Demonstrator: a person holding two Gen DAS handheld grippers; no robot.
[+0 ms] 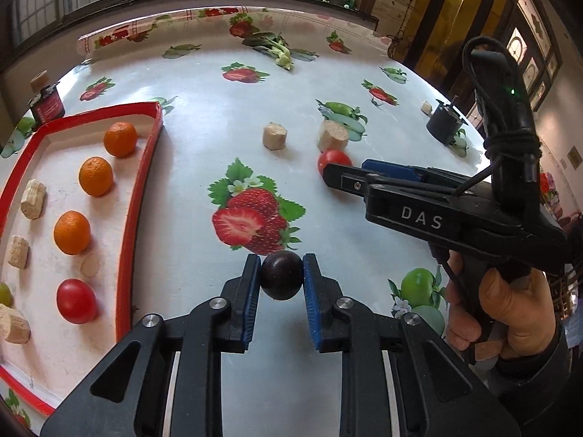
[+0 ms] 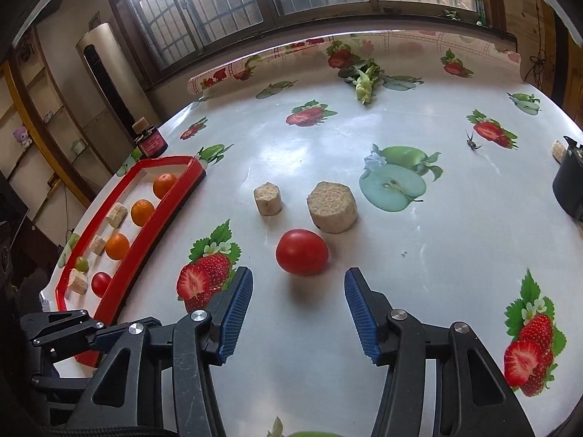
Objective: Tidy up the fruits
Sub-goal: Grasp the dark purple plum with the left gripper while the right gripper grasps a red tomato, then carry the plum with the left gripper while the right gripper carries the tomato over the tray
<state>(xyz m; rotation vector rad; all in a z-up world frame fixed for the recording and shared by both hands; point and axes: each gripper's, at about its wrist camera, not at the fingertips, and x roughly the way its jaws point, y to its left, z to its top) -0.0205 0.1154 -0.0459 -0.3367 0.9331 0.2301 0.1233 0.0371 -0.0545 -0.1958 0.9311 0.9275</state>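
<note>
My left gripper is shut on a small dark purple fruit, its blue pads pressing both sides just above the strawberry-print tablecloth. A loose red tomato lies on the cloth just beyond the tips of my right gripper, which stands open without touching it. In the left wrist view the right gripper reaches in from the right, next to that tomato. At the left, the red-rimmed tray holds three oranges, a tomato, a green grape and several beige chunks.
Two beige cylinders stand right behind the loose tomato. A leafy green vegetable lies at the far edge. A black cup sits at the right and a red-labelled jar behind the tray. A person's hand grips the right tool.
</note>
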